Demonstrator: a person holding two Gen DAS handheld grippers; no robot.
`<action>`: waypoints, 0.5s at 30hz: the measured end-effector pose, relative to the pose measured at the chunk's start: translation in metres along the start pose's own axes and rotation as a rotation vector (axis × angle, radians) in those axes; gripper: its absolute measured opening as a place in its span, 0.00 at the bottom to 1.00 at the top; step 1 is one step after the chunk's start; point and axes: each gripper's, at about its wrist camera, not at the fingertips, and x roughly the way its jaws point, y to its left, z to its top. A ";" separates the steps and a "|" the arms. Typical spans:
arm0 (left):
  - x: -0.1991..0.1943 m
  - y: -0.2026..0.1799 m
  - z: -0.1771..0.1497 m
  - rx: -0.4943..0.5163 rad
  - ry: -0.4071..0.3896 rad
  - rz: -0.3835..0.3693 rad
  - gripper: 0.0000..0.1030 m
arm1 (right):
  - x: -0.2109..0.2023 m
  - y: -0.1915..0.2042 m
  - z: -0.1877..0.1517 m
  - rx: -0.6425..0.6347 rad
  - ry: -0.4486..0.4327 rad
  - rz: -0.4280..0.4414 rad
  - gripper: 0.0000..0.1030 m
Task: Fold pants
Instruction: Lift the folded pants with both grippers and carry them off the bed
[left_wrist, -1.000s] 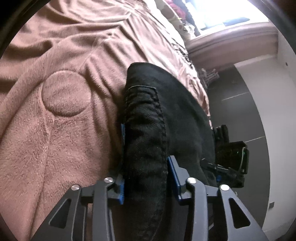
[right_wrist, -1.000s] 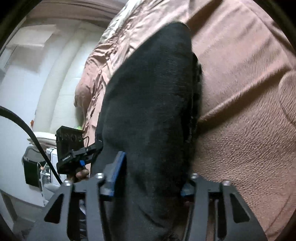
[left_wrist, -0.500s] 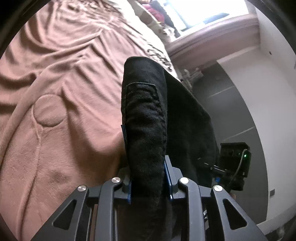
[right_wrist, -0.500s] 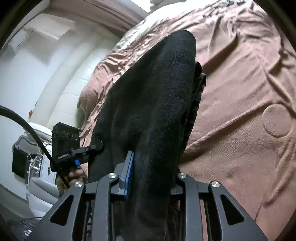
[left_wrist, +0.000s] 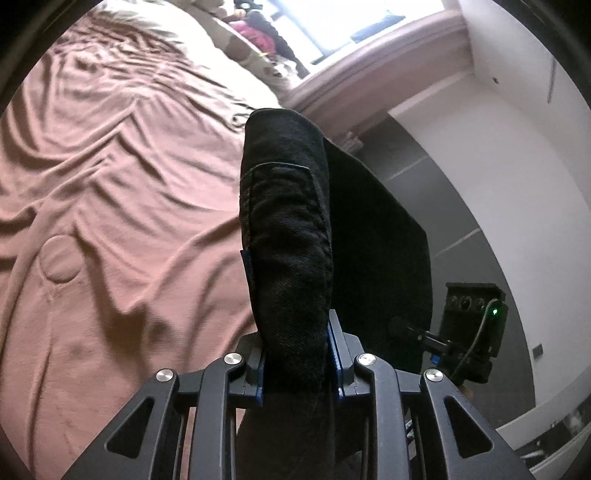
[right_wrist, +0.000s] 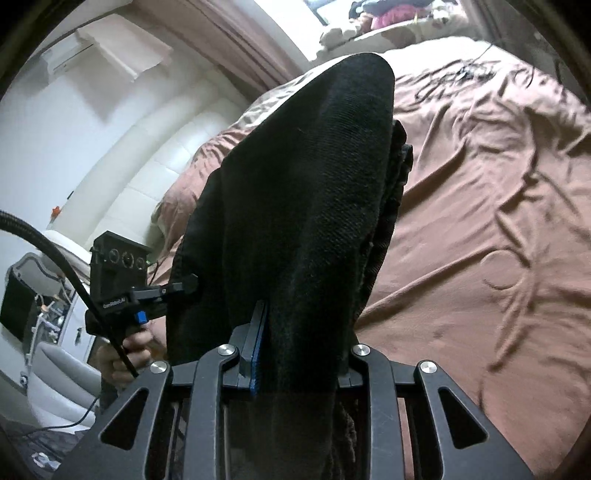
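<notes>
1. My left gripper (left_wrist: 297, 354) is clamped on a thick fold of the black pants (left_wrist: 288, 236); both blue pads press the cloth, jaws only narrowly apart.
2. In the left view the pants run lengthwise straight away from the jaws, folded edge uppermost, above the brown blanket (left_wrist: 122, 192).
3. A pocket seam (left_wrist: 280, 168) shows near the far end of that fold.
4. Right of it the cloth hangs as a dark sheet between me and the right gripper (left_wrist: 469, 325).
5. In the right view the left gripper (right_wrist: 122, 288) sits at the pants' (right_wrist: 295, 192) left edge, a hand (right_wrist: 129, 350) under it.
6. My right gripper (right_wrist: 299, 354) pinches another thick fold, jaws narrow too.
7. Right of the pants the blanket (right_wrist: 480, 192) lies rumpled and open.
</notes>
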 end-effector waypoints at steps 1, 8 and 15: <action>0.000 -0.006 0.001 0.008 0.001 -0.008 0.26 | -0.009 0.007 -0.002 -0.016 -0.013 -0.024 0.23; 0.009 -0.064 0.005 0.096 0.016 -0.077 0.26 | -0.070 0.028 -0.025 -0.021 -0.095 -0.126 0.23; 0.029 -0.113 0.004 0.173 0.049 -0.120 0.26 | -0.128 0.036 -0.042 -0.043 -0.164 -0.209 0.23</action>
